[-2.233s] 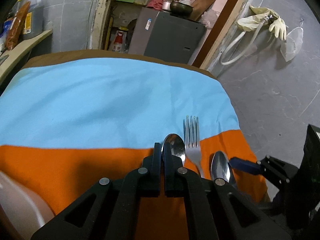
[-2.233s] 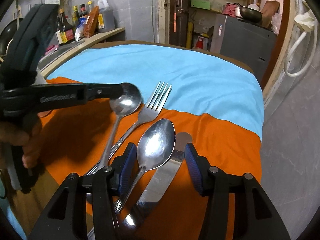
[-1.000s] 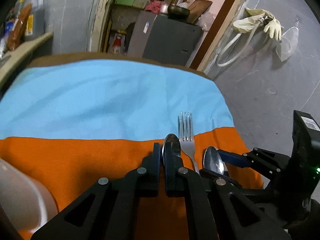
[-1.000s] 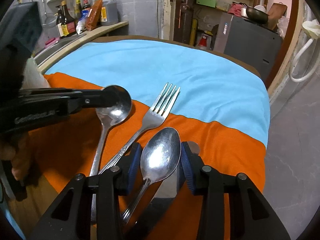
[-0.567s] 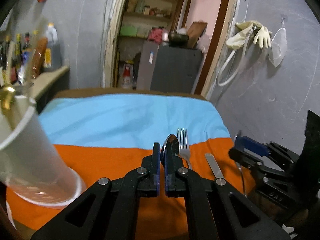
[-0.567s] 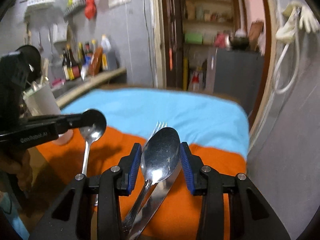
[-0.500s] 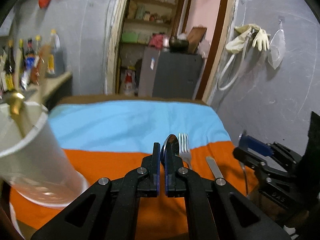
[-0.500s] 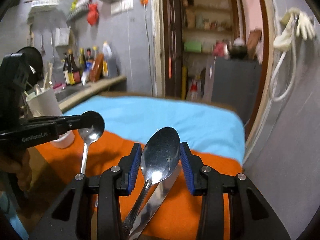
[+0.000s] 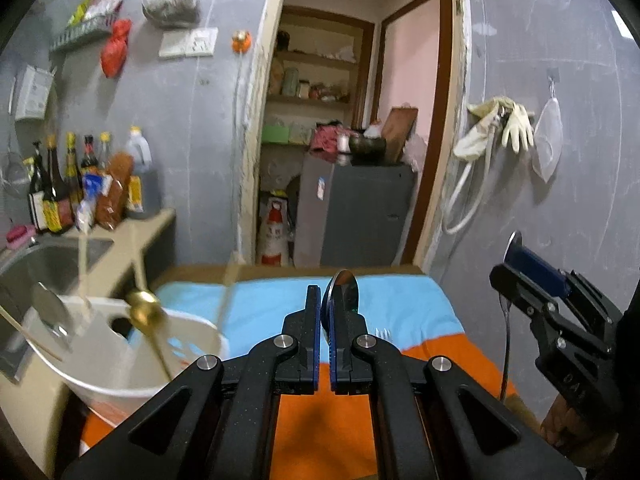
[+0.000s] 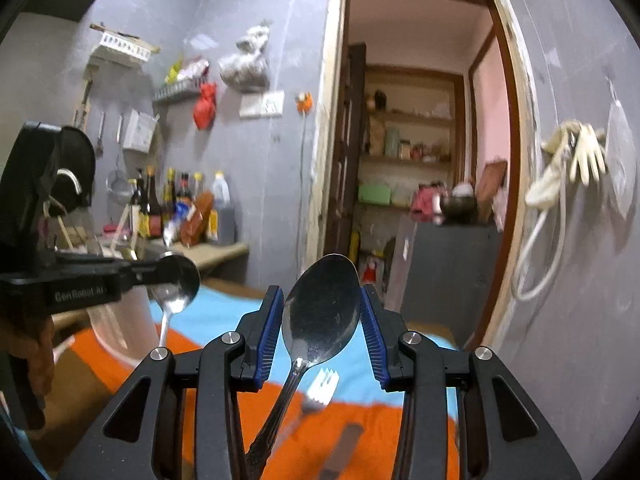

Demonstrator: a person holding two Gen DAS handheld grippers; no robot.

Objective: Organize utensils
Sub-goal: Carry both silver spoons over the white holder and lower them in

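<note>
Spoons are hanging in both your tongs, lifted clear of the orange-and-blue cloth [image 10: 192, 320]. Your left gripper [image 9: 325, 340] is clamping edge-on across the bowl of a small spoon [image 9: 342, 288], jaws nearly touching, w/ the handle dropping out of sight under the fingers. Your right gripper [image 10: 322, 330] is squeezing a large spoon [image 10: 322, 308] by the rims of its bowl — jaws part-way apart, blue pads pressing on both sides, handle trailing down toward you.

Both are stiff, light, polished steel, so they're behaving slippery: a bowl is a poor place to pinch, since the curved rim is wanting to swivel or squirt out between the pads. You're better off taking the neck or flat handle next time.

A fork [image 10: 324, 386] is lying on the cloth just below and ahead of your right tongs, w/ a knife [image 10: 340, 452] beside it — both blurred. The white utensil cup [image 9: 116, 364] is sitting low to the left of your left tongs, already holding a gold-ended piece and others.

Hard to read: the cup's contents are smeared by motion, its base is cut off, and neither spoon handle's end is showing, so you're judging clearance over the rim blind.
</note>
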